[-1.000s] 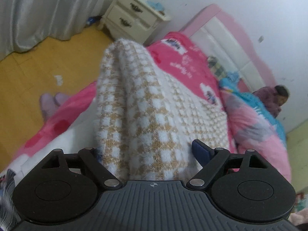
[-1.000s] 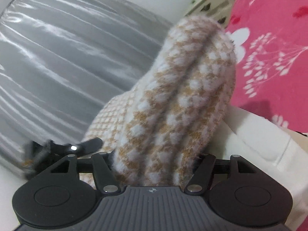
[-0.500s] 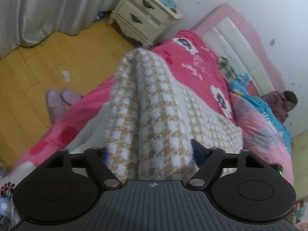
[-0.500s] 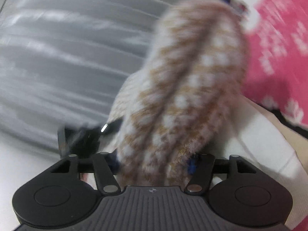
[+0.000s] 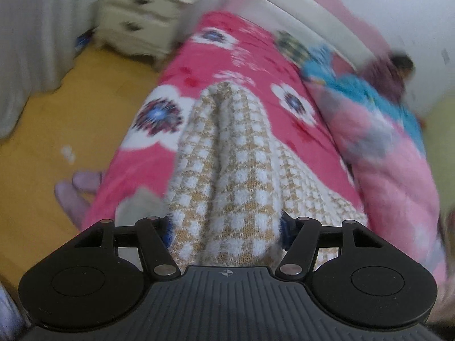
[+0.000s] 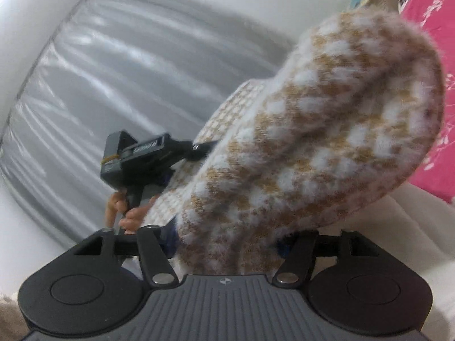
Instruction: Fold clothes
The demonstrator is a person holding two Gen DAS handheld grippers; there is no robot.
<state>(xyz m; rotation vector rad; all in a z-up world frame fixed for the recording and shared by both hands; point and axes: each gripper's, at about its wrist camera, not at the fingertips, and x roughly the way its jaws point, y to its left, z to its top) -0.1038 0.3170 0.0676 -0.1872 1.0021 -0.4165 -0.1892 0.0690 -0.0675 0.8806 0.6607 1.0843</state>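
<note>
Sweater (image 5: pixel 227 176), a fuzzy tan-and-white houndstooth knit, is lifted above a bed whose pink floral bedspread (image 5: pixel 241 56) fills most of the left wrist view; the knit's far part trails down onto that bedspread. A pink and blue quilt (image 5: pixel 378 142) is bunched along the bed's right side, and a padded pink headboard (image 5: pixel 298 14) stands against the white wall. Wooden floor (image 5: pixel 71 108) runs along the left of the bed, with a cream nightstand (image 5: pixel 136 20) in the corner, grey curtain (image 6: pixel 99 71) beside it, and a pair of lilac slippers (image 5: pixel 74 190) near the bed's edge. The background is blurred in the left view.

In the right wrist view the person's hand (image 6: pixel 125 213) grips the handle of the left gripper (image 6: pixel 199 146), which is held up at the sweater's far edge with the curtain behind it.

Left gripper, in its own view (image 5: pixel 226 228), is clamped on a thick fold of the knit that rises between its blue-padded fingers. Right gripper (image 6: pixel 227 244) is likewise closed on a bunched fold of the sweater (image 6: pixel 327 130), which bulges over it and hides most of both fingers.
</note>
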